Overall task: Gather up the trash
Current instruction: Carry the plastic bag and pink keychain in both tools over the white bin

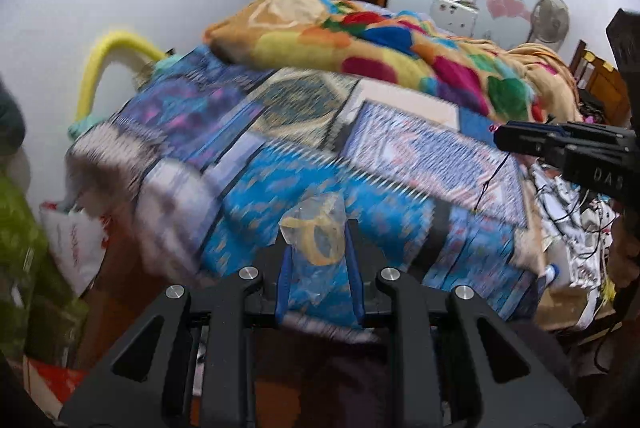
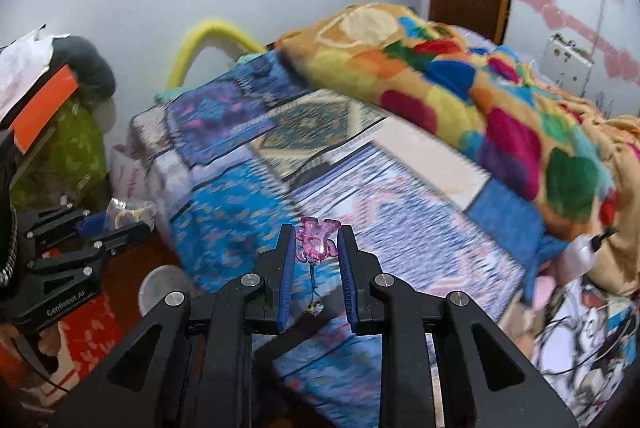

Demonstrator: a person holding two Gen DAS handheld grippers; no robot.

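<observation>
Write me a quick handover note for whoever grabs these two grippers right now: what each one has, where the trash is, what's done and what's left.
Left gripper: shut on a crumpled clear plastic wrapper with yellow inside.
Right gripper: shut on a small pink translucent plastic charm with a thread dangling below.
Both are held in the air over the patterned blue bedspread.
Done: two pieces picked up.
Left: drop both into a trash container; none is clearly in view. Then check the cluttered bed edge for more.

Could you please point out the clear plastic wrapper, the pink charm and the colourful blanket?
clear plastic wrapper (image 1: 314, 228): left wrist view, its crumpled middle.
pink charm (image 2: 316, 242): right wrist view, its body.
colourful blanket (image 2: 460, 83): right wrist view, its top.
</observation>
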